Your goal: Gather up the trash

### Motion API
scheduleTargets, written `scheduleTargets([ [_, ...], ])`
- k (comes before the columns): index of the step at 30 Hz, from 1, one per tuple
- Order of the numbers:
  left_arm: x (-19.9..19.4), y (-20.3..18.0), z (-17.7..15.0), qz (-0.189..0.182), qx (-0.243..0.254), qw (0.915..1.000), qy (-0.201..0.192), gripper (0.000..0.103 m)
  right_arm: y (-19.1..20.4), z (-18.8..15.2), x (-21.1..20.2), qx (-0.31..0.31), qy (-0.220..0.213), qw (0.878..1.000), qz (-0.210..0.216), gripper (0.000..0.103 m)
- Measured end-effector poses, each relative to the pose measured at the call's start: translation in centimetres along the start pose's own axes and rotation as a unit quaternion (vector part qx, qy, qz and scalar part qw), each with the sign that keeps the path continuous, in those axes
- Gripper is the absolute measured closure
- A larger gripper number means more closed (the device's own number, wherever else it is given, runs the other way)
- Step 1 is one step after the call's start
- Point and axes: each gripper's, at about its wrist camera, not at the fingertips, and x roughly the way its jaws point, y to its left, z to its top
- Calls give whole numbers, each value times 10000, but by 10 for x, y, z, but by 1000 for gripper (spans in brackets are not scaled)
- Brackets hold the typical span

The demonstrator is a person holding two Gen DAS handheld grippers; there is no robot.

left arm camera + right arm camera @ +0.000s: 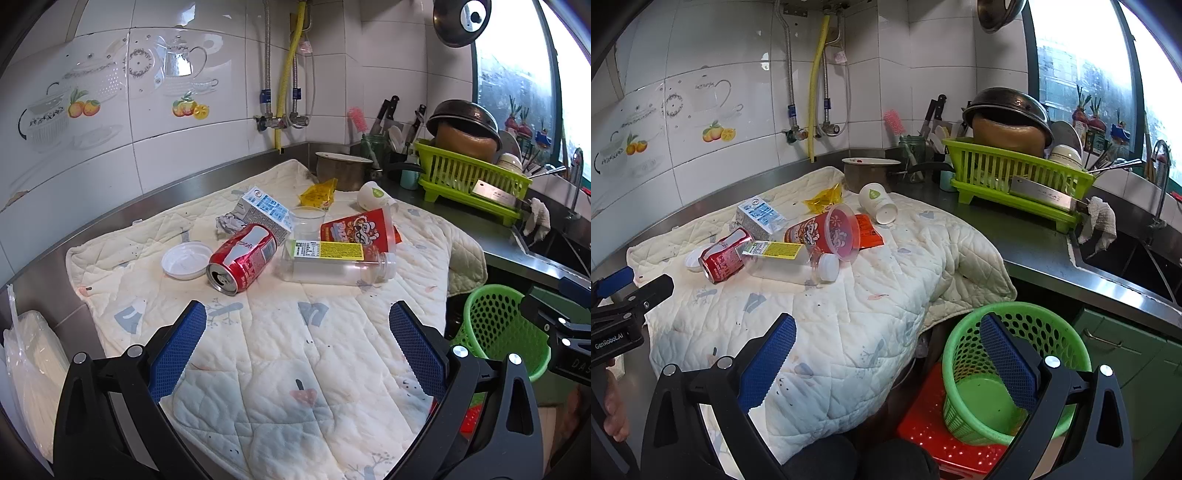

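Note:
Trash lies on a quilted cloth (280, 354): a red cola can (243, 256), a clear plastic bottle (336, 262), a red snack cup (356, 229), a milk carton (266, 210), a white lid (184, 260), a clear cup (307, 221), a paper cup (375, 195), a yellow wrapper (317, 194) and crumpled foil (229, 223). My left gripper (297, 328) is open and empty, short of the can and bottle. My right gripper (886, 339) is open and empty above the cloth's edge and a green perforated basket (993, 398). The can (724, 254) and bottle (790, 260) lie far ahead-left of it.
The basket stands on a red stool (934, 439) below the counter. A lime dish rack (1015, 177) with a cleaver and pots stands at the back right beside the sink (1130, 254). A metal pot (341, 170) sits behind the cloth. A plastic bag (33, 369) lies at left.

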Motion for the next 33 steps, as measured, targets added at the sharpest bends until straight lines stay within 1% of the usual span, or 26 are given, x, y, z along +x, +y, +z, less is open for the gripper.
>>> scheduleTargets([
  [7,7,3,3,10,9,10000,79,5,5,6,11,-137,53,9998,132,6],
  [14,15,14,7,137,10,9998,130,5,11,19,24,-365,61,9989,290,6],
  [21,26,33,8,315,-29,9993,209,5,14,31,52,-604,164,9946,824,6],
  [24,31,41,8,357,-116,9990,261,5,12,39,70,-551,339,9911,1164,7],
  [30,43,53,8,321,-210,9986,352,5,23,57,96,-710,345,9870,1400,8],
  [32,47,57,10,353,-216,9985,359,5,28,66,109,-690,373,9846,1563,12],
  [33,50,61,12,357,-231,9984,362,5,30,69,114,-678,411,9838,1610,17],
])
